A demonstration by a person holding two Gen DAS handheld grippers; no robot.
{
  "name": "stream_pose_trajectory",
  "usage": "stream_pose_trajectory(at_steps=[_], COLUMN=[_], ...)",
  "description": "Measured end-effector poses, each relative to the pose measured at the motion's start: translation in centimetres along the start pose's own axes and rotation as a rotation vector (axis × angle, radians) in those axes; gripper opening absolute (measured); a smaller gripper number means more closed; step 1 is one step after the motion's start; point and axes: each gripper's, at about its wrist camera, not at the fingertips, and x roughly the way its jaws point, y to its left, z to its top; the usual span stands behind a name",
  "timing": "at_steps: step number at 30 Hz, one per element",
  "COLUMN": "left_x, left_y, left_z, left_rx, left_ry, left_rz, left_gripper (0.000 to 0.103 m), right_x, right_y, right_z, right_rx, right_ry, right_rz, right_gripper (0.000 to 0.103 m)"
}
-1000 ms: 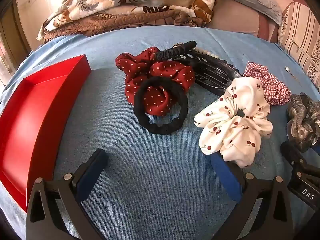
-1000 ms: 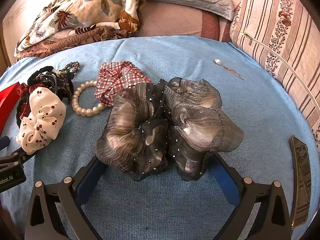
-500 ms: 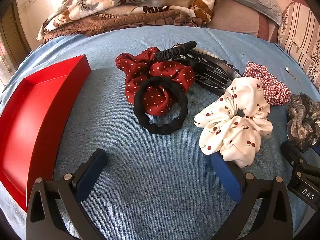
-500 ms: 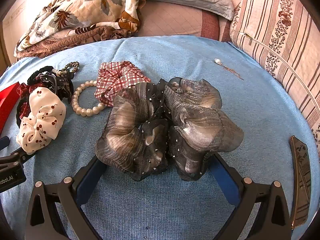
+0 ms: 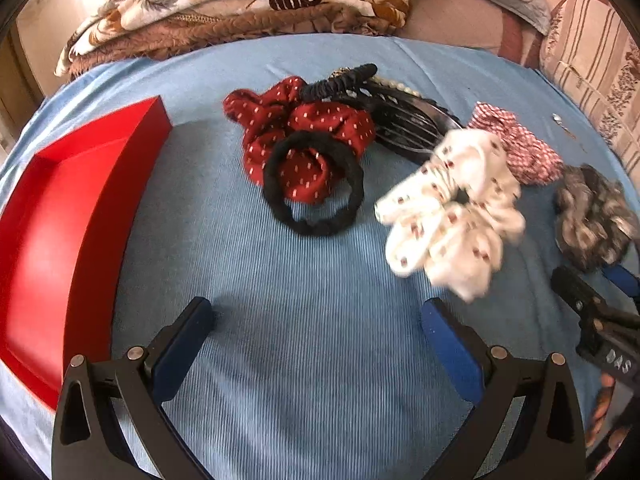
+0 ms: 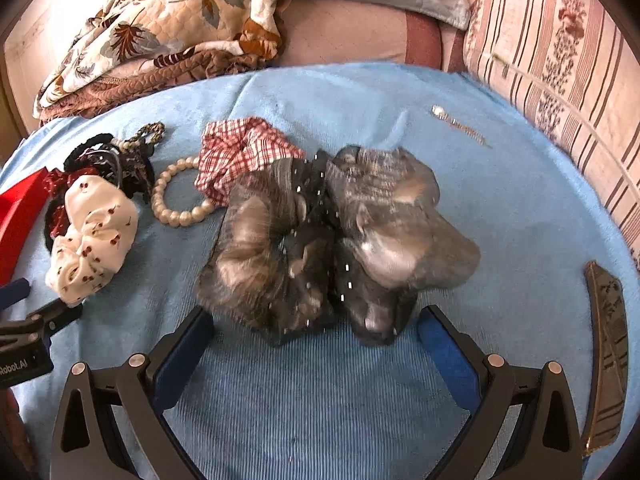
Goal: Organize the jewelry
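Jewelry and hair pieces lie scattered over a blue cloth spread on a bed; quilts and pillows behind it are cut off by the fisheye rim.

Red tray: largest item, at the left edge of the left wrist view, its near end cropped by the frame; only a corner shows in the right wrist view.

Grey-brown scrunchie: bulky, motion-blurred, lying just ahead of the right gripper. Its near folds sit between the two blue pads, which stand spread wide; whether they touch the fabric cannot be told.

White cherry-print scrunchie: smeared by blur, just beyond the right-hand pad of the left gripper. That gripper's jaws are wide apart over bare cloth, holding nothing.

Red dotted scrunchie, with a black hair tie lying partly on it.

Dark hair claw: partly hidden behind the red and white scrunchies; a second black band rests across its far end.

Red checked scrunchie: its lower edge tucked behind the grey-brown one.

Pearl bracelet: a stretch hidden under the checked fabric.

Patterned flat clip near the right edge, lower end cropped.

Small pendant piece, far right, too small to identify.
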Motion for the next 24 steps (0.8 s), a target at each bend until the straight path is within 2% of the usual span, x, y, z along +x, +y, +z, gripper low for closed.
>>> stream_pose_trajectory(at_steps=[5, 12, 18, 24], left_x=[-2.1, -4.9, -8.0, -11.4], left_y=[0.4, 1.7, 2.9, 2.4], left_z=[-3.3, -6.3, -7.9, -7.6], left_rx=[-0.029, -0.077, -0.102, -0.053], left_ry=[-0.029, -0.055, -0.13, -0.22], left_rz=[0.015, 0.04, 0.09, 0.122], left_gripper=[0.103, 0.103, 0.103, 0.103], right_x=[-1.3, -4.6, -8.6, -12.3], right_y=[0.2, 0.3, -0.8, -0.3], right_z=[-1.6, -4.5, -6.1, -6.3], right_rx=[-0.034, -0.006, 0.058, 0.087], right_ry=[0.023, -0.017, -0.116, -0.215], right_rz=[-0.001, -0.04, -0.102, -0.109], right_gripper=[0.103, 0.102, 0.102, 0.102])
